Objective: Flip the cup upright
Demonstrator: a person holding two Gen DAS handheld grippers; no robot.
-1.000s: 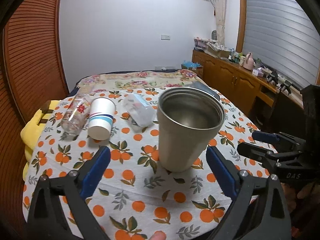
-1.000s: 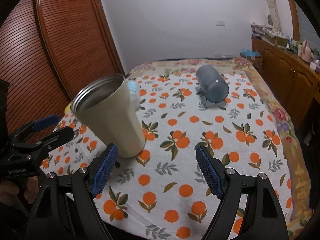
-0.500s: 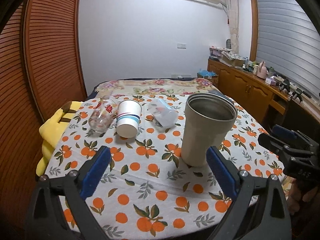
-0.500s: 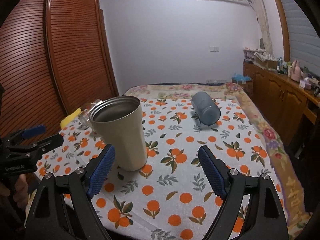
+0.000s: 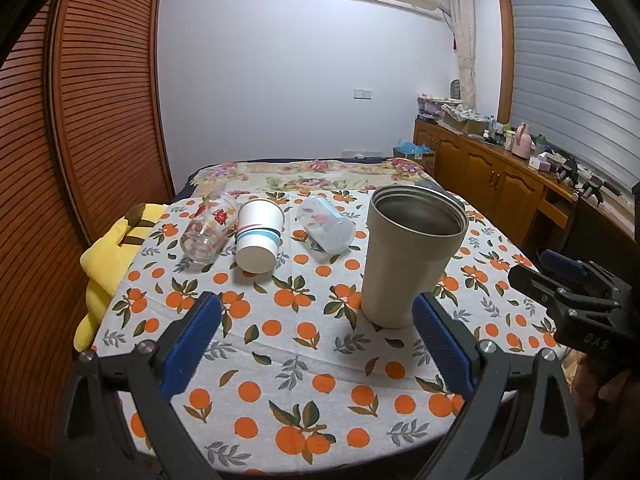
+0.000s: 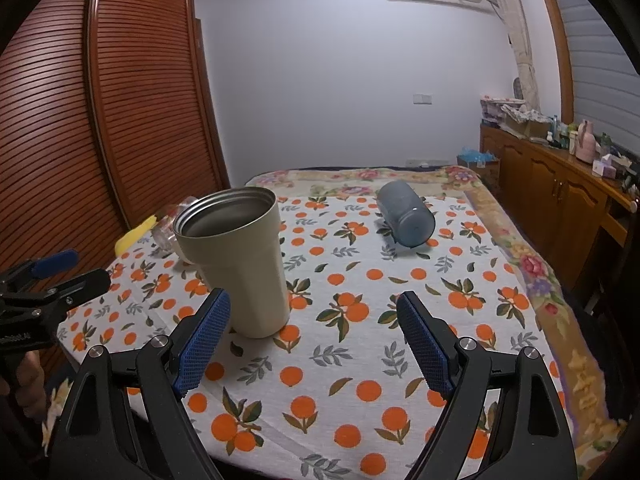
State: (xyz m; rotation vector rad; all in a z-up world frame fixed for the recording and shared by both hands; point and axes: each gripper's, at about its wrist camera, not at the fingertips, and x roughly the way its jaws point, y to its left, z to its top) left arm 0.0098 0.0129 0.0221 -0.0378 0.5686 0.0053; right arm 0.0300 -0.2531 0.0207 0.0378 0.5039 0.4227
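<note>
A cream metal tumbler (image 5: pixel 410 256) stands upright on the orange-print tablecloth (image 5: pixel 304 360), mouth up and empty; it also shows in the right wrist view (image 6: pixel 240 264). My left gripper (image 5: pixel 316 344) is open and empty, just in front of and left of the tumbler. My right gripper (image 6: pixel 314 344) is open and empty, just in front of and right of the tumbler. Neither touches it. The right gripper also shows at the right edge of the left wrist view (image 5: pixel 560 284).
A clear printed glass (image 5: pixel 208 228), a white paper cup with blue stripes (image 5: pixel 258 236) and a clear plastic cup (image 5: pixel 326 228) lie on their sides at the back left. A grey-blue cup (image 6: pixel 406 214) lies on its side at the back right. A yellow cloth (image 5: pixel 108 252) hangs at the left edge.
Both grippers have pulled back and up from the tumbler, which now looks smaller and farther away. The tumbler stays upright in place.
</note>
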